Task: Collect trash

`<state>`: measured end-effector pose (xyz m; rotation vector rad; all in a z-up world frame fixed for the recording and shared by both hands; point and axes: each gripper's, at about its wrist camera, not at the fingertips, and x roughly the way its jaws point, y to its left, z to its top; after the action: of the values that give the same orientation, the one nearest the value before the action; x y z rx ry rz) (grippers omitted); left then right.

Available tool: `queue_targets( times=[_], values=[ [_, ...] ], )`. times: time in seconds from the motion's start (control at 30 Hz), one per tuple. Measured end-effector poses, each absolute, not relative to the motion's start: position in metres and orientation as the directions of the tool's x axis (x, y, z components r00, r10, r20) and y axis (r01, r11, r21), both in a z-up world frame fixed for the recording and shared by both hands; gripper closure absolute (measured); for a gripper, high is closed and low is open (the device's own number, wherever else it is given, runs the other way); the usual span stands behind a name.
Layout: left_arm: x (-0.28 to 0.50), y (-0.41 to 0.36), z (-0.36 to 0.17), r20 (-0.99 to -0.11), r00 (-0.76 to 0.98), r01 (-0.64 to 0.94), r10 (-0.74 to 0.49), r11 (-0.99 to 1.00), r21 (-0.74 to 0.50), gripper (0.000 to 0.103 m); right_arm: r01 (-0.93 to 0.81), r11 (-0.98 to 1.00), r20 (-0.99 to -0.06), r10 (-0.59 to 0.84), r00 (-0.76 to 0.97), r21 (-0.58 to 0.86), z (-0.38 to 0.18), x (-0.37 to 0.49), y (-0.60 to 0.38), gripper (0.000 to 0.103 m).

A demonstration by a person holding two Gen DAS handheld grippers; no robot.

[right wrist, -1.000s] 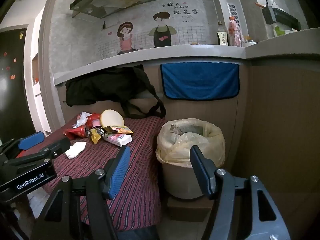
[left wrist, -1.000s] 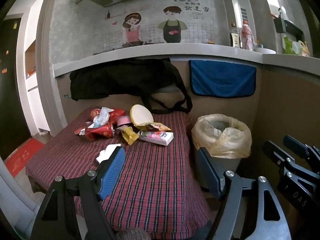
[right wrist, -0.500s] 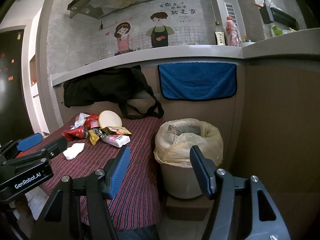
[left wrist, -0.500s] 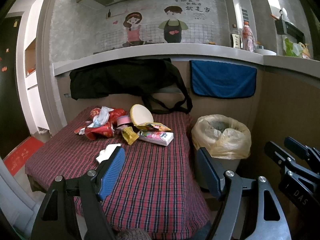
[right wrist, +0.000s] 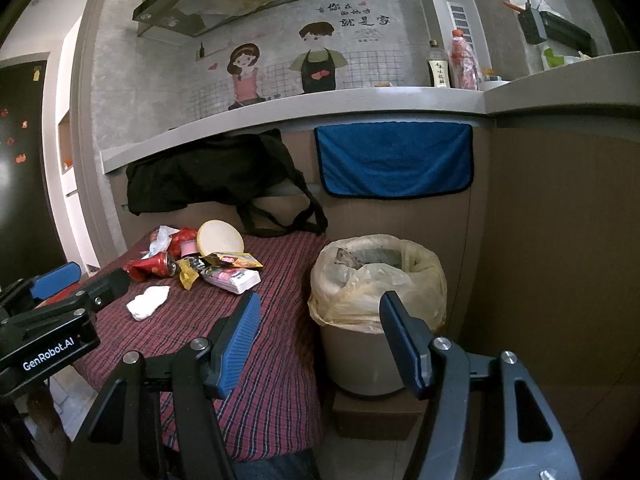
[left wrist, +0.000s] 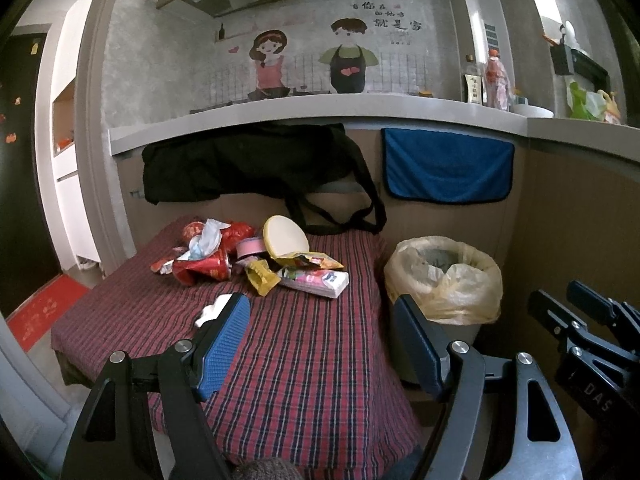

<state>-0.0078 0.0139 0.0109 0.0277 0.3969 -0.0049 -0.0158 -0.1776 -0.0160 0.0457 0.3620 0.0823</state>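
A pile of trash lies at the far end of the red plaid table (left wrist: 304,344): a crushed red can (left wrist: 204,270), a round cream lid (left wrist: 286,236), a yellow wrapper (left wrist: 262,278), a pink tissue pack (left wrist: 316,280), and a white crumpled tissue (left wrist: 212,310) nearer me. A bin lined with a yellowish bag (left wrist: 444,280) stands right of the table. My left gripper (left wrist: 320,336) is open and empty above the table's near part. My right gripper (right wrist: 320,332) is open and empty, just before the bin (right wrist: 378,280). The trash pile (right wrist: 200,260) shows at its left.
A black bag (left wrist: 248,168) and a blue towel (left wrist: 448,168) hang from the counter ledge behind the table. Bottles stand on the counter (left wrist: 496,80). A brown panel wall (right wrist: 560,240) stands right of the bin. A red mat (left wrist: 40,312) lies on the floor at left.
Both views have shifted very slightly; the grippers stay open and empty. Nothing on the table has moved.
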Motion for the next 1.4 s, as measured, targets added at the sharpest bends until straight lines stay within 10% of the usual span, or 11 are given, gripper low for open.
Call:
queue_targets(
  times=[1.4],
  values=[
    [-0.0051, 0.0102, 0.0125, -0.386, 0.923, 0.009, -0.002, 1.0, 0.017, 0.028, -0.073, 0.996, -0.352, 0.088, 0.932, 0.057, -0.0173, -0.0156, -0.177, 0.043]
  ],
)
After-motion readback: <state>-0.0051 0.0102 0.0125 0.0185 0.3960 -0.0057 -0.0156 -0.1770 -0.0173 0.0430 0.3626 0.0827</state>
